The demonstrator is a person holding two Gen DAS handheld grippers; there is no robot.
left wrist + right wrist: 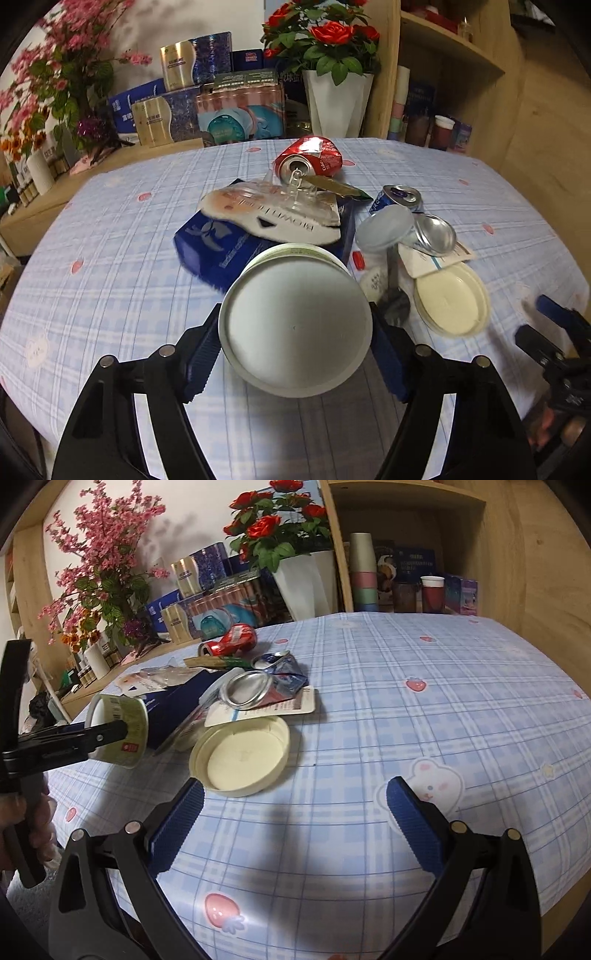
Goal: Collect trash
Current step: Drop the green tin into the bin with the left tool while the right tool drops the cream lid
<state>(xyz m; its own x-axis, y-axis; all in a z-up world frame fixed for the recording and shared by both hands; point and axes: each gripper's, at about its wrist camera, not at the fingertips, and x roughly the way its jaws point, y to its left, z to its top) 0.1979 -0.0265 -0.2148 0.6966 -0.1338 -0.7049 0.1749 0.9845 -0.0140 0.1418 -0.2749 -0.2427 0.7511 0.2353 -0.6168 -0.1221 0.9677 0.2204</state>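
The paper cup (295,325) is pinched between the two blue pads of the left claw (295,354). It lies on its side in the grip, base toward the camera, and appears to be lifted clear of the bench (443,709); the right wrist view shows it (118,731) hanging at the left edge of the trash pile.

The right claw (295,823) is spread wide and holds nothing. It hovers over bare checked cloth, just beside the cream plastic lid (240,757).

Progress, as a judgement: one item is in hand, and the rest of the trash is uncollected. No bin or bag is visible in either view, so where the cup is to go cannot be told.

Items left on the bench:
- the cream plastic lid, lying rim up, nearest the right claw;
- a white card (273,707) partly under a crushed blue can (266,683);
- a second, grey lid (386,229), tilted against the blue can;
- a dark blue box (229,251), with a clear plastic blister pack (273,210) resting on top;
- a crushed red can (310,157) at the far end of the pile, lying on its side;
- a green and gold wrapper (336,186) beside the red can.

These items touch or overlap one another, so each will likely need separate removal. The lid is the most accessible next item for the free claw.

Behind the bench stand a white vase of red roses (340,103) and stacked gift boxes (192,96).
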